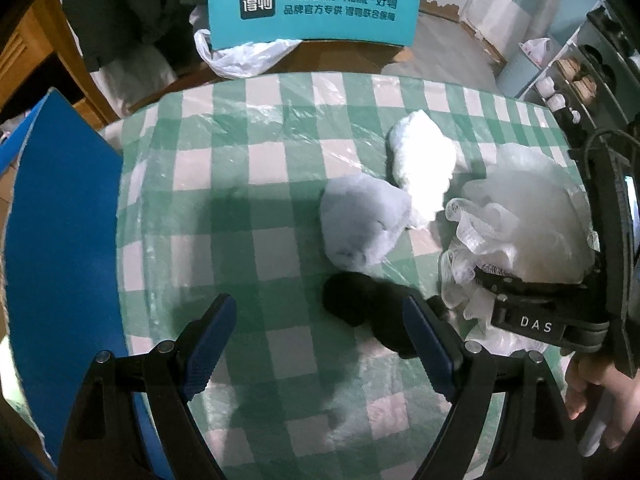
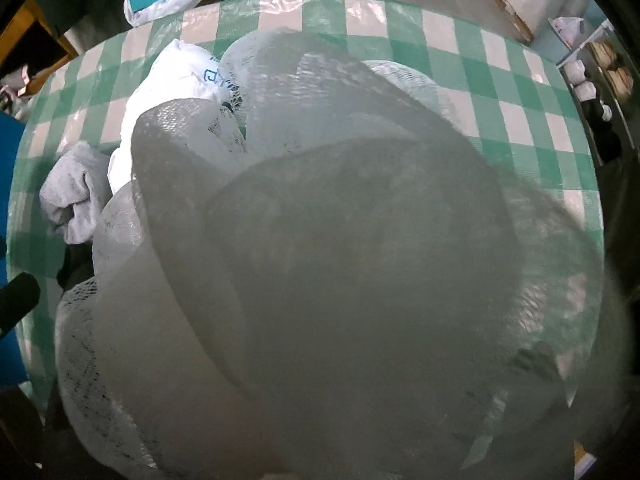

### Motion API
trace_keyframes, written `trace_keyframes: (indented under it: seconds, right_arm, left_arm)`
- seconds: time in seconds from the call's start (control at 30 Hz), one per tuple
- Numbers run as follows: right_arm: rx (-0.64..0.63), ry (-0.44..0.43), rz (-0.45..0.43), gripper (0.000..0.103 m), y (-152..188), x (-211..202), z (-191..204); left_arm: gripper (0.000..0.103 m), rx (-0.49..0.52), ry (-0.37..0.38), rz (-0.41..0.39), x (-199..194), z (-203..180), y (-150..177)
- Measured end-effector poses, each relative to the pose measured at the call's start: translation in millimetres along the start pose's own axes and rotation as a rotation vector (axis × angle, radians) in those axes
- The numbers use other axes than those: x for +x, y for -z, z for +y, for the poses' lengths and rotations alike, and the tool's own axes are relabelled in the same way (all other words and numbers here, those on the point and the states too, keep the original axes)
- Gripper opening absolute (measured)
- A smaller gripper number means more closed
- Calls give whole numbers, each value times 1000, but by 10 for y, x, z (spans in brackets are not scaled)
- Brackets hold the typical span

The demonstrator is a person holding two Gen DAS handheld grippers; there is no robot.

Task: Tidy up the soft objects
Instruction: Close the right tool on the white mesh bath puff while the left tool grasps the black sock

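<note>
The checked table [image 1: 280,128] lies under both claws. The white mesh puff [image 1: 528,220] covers the right claw [image 1: 532,304]; its jaws are hidden, I cannot tell. Left claw [image 1: 320,340] stands apart, empty; the grey sock [image 1: 364,220] and white sock [image 1: 424,160] lie ahead, the black sock [image 1: 368,304] touching its right finger.

Table, green-and-white check cover, four soft items.

Table [image 1: 248,208] wears a glossy checked cloth. On it: pale grey sock bundle [image 1: 362,226] touching a white sock bundle [image 1: 424,164]; black sock bundle [image 1: 372,312] just below the grey one; white mesh bath pouf [image 1: 520,220] at the right, beside the white bundle.
</note>
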State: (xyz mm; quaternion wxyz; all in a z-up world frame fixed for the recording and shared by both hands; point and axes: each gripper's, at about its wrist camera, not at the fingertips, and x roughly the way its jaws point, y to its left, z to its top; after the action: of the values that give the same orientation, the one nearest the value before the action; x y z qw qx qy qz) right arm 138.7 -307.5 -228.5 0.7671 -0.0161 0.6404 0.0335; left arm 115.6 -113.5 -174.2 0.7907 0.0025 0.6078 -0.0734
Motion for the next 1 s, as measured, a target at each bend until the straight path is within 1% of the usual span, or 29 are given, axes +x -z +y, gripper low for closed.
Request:
trace_keyframes:
  seconds: [0.03, 0.1, 0.23, 0.43, 0.53, 0.83, 0.87, 0.93, 0.97, 1.0]
  right_arm:
    - [2, 1, -9, 80, 20, -39, -20]
    - [4, -7, -21, 75, 68, -107, -61]
    - [22, -25, -50, 70, 168, -218, -170]
    - [66, -72, -89, 67, 360, -394, -331]
    - [84, -91, -99, 67, 444, -460, -385]
    - [83, -108, -112, 66, 396, -433, -372]
    - [81, -107, -116, 66, 385, -429, -354]
    - [73, -108, -120, 65, 363, -428, -333]
    - [70, -107, -125, 65, 361, -439, -327]
    - [69, -107, -129, 64, 370, -457, -332]
  left_arm:
    - [86, -4, 12, 4, 3, -18, 11]
    - [86, -8, 27, 10, 17, -51, 23]
    - [86, -8, 44, 23, 59, -146, 55]
    - [86, -25, 41, 13, 126, -281, 61]
    - [86, -13, 35, 20, 174, -354, 59]
    - [86, 37, 2, 48, 327, -503, 113]
    - [85, 42, 1, 45, 330, -506, 120]
    - [78, 50, 0, 38, 330, -499, 132]
    - [66, 53, 4, 40, 336, -489, 135]
    - [59, 54, 6, 44, 341, -479, 138]
